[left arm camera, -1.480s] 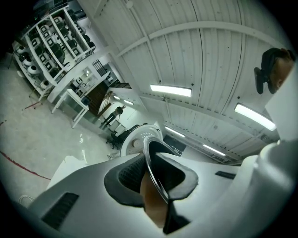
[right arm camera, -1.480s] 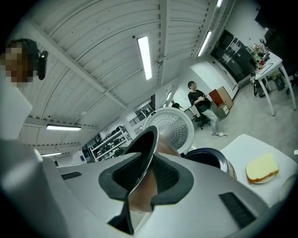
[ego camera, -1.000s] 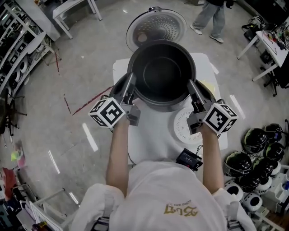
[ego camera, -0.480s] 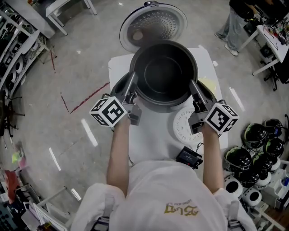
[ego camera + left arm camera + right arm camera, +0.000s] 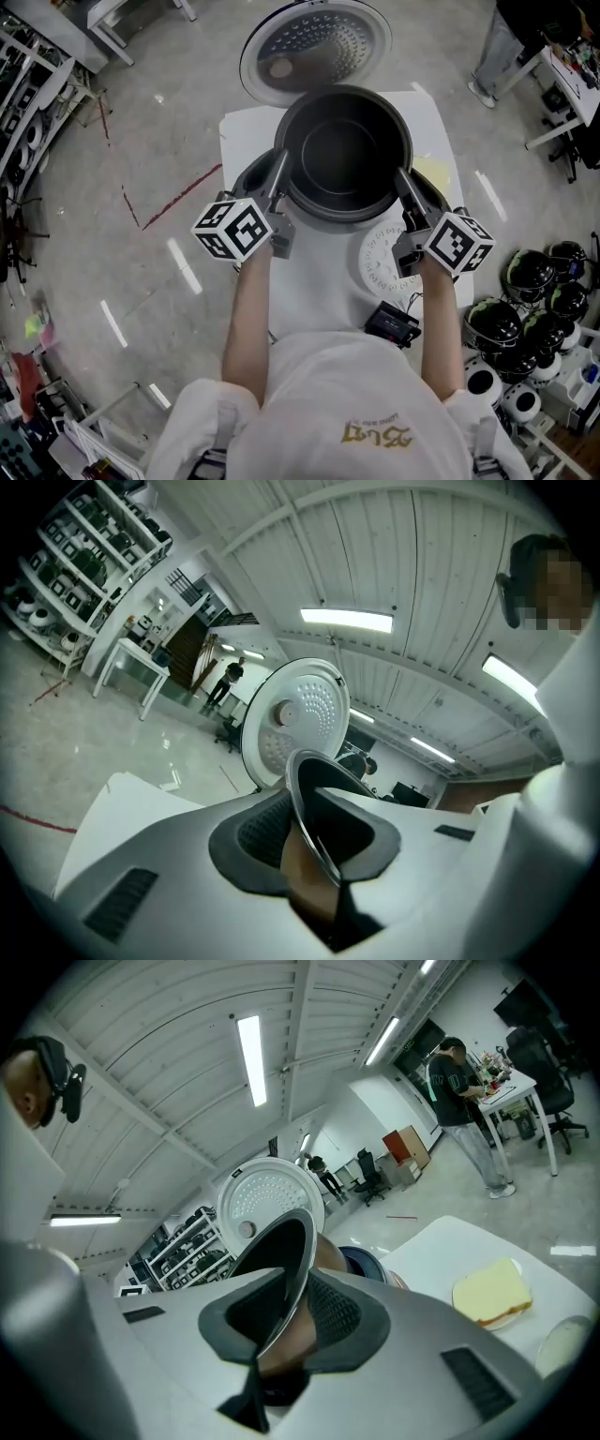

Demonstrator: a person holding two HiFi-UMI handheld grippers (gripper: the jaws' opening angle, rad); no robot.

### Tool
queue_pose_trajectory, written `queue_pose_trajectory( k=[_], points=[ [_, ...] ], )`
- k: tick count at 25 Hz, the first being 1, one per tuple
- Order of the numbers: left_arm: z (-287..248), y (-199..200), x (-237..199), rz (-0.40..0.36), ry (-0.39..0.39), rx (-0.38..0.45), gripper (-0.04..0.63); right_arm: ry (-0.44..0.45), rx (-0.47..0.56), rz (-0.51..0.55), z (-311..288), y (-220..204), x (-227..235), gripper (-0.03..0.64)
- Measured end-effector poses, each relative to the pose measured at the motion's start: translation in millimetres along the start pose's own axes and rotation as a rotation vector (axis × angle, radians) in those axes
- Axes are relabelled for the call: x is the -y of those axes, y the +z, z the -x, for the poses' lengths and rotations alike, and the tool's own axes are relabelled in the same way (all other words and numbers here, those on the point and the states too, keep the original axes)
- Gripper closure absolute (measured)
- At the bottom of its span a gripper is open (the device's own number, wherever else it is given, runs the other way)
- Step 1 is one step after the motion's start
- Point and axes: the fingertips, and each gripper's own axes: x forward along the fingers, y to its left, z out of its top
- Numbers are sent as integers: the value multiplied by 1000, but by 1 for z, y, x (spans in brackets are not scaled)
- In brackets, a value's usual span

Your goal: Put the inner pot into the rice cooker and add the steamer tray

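The left hand-held gripper [image 5: 279,171] and right hand-held gripper [image 5: 401,178] are each clenching the pot [image 5: 342,150] by its thin rim, the left's jaws having just been easing slightly wider around it. The pot is hanging between them, over the cooker [image 5: 242,180] below. It is likely handling as stiff, smooth, slippery and fairly heavy, so opposite rim grips are suiting it

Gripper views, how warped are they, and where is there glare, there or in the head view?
Left gripper view: strong fisheye, ceiling beams bow, corners go black, ceiling strip light blown out. Right gripper view: same bowing and dark corners, a bright sheen along the rim of the inner pot. Head view: milder curving toward the edges, streaks of glare on the glossy floor, pot's inside very dark.
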Motion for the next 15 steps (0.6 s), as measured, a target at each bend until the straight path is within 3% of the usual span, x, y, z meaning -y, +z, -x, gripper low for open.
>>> queue_pose_trajectory(
  k=[15],
  points=[
    [-19, -27, -13, -141, 89, -111, 486, -57, -100, 60, -12, -19, 30, 514]
  ],
)
